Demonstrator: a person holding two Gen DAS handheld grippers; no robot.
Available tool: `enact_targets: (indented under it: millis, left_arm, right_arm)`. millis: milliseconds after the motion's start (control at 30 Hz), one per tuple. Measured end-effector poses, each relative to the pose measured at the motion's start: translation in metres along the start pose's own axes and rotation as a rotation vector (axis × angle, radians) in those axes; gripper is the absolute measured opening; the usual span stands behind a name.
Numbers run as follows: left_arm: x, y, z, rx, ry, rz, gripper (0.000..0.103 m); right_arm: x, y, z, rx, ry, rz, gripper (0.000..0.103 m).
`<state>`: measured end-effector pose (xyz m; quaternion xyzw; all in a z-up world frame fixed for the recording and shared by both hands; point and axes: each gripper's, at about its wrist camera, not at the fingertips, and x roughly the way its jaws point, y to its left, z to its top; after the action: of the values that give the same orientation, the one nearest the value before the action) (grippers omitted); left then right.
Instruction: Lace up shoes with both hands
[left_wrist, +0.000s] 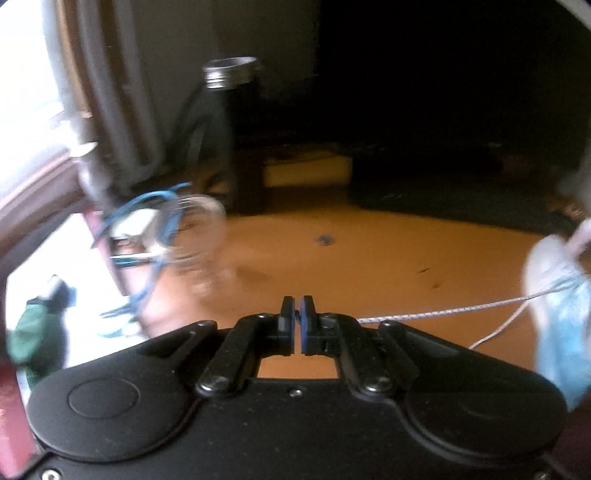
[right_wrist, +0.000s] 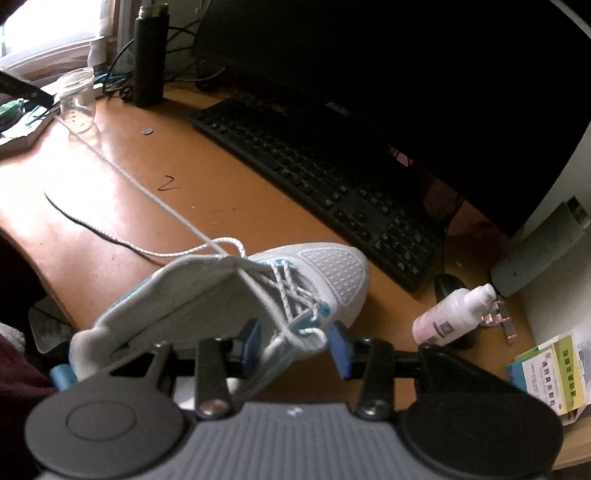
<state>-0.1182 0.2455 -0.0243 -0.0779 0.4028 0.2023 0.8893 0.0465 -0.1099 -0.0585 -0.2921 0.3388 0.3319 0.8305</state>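
Left tool (left_wrist: 296, 314) pinches the lace (left_wrist: 443, 309), drawing it taut toward nine o'clock; right tool (right_wrist: 293, 341), half-open, straddles the shoe (right_wrist: 325, 273) eyelets, gripping nothing.

1. White mesh-toed trainer with light blue trim (right_wrist: 229, 295): lies on the orange-brown desk top, toe toward the black keyboard, heel nearest the camera, tilted onto its side.
2. White speckled cord shoelace (right_wrist: 291, 295): criss-crossed through the upper eyelets; one end runs taut away from the tongue across the desk (left_wrist: 443, 312); a second strand lies slack in a curve beside it.
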Motion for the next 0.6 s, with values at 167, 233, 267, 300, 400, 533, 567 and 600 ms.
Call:
enact_targets:
  millis: [167, 233, 267, 300, 400, 533, 567, 600]
  left_arm:
    - [-0.006, 0.008, -0.009, -0.023, 0.026, -0.016, 0.000]
    - [-0.005, 0.001, -0.013, 0.002, 0.060, -0.055, 0.000]
    - [-0.004, -0.004, -0.017, 0.018, 0.080, -0.077, 0.000]
    - [-0.003, -0.007, -0.021, 0.022, 0.107, -0.105, 0.000]
    - [0.003, -0.018, -0.028, 0.044, 0.160, -0.158, 0.000]
    - [0.009, -0.027, -0.029, 0.061, 0.175, -0.177, 0.038]
    - [0.012, -0.026, -0.028, 0.051, 0.174, -0.169, 0.038]
    - [0.015, -0.024, -0.027, 0.042, 0.177, -0.159, 0.038]
  right_arm:
    - [0.000, 0.001, 0.000, -0.011, -0.001, -0.003, 0.043]
    - [0.000, 0.002, 0.001, -0.015, 0.000, -0.006, 0.043]
    - [0.000, 0.002, 0.001, -0.016, 0.001, -0.007, 0.043]
    - [0.000, 0.002, 0.001, -0.016, 0.001, -0.008, 0.044]
    - [-0.002, 0.001, 0.002, 0.008, -0.003, 0.000, 0.045]
    - [-0.009, -0.005, 0.007, 0.076, -0.026, 0.033, 0.045]
    - [-0.012, -0.007, 0.010, 0.091, -0.037, 0.039, 0.045]
    - [-0.014, -0.007, 0.012, 0.100, -0.045, 0.044, 0.045]
